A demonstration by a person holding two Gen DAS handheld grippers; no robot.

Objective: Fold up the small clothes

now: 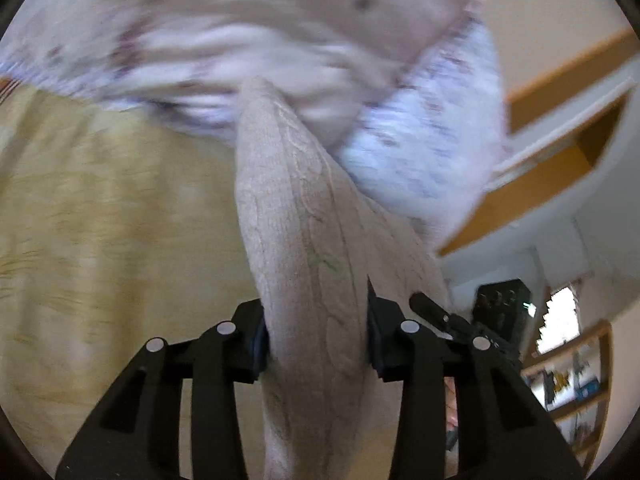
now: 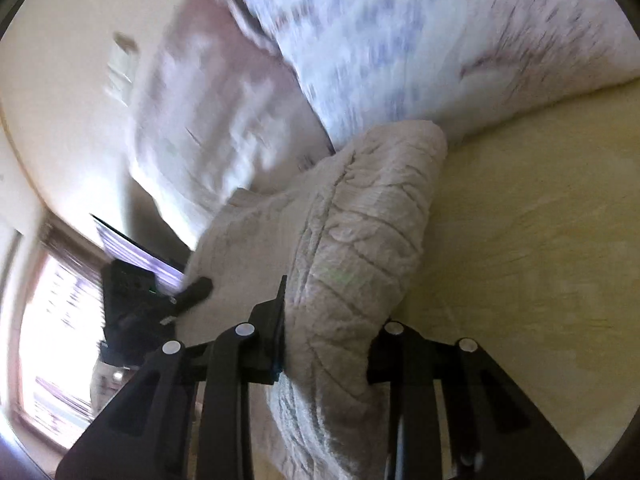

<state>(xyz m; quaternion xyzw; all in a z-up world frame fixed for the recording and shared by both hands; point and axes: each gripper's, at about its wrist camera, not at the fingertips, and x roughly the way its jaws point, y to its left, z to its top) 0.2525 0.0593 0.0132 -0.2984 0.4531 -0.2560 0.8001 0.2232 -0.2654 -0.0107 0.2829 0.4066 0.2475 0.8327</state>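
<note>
A beige cable-knit garment (image 1: 304,232) hangs in a thick bunch between my left gripper's (image 1: 316,344) black fingers, which are shut on it. The same knit garment (image 2: 360,248) is bunched between my right gripper's (image 2: 326,344) fingers, which are also shut on it. Both grippers hold it lifted above a yellow bed sheet (image 1: 100,208), which also shows in the right wrist view (image 2: 540,260). Each wrist view shows the other gripper as a dark shape at the garment's far side (image 1: 500,312) (image 2: 132,300). Both views are blurred by motion.
Pale floral pillows (image 1: 432,132) (image 2: 400,40) lie at the head of the bed. A wall shelf with wooden edges (image 1: 560,152) and a bookshelf (image 1: 572,380) are at the right. A bright window (image 2: 52,320) is at the left in the right wrist view.
</note>
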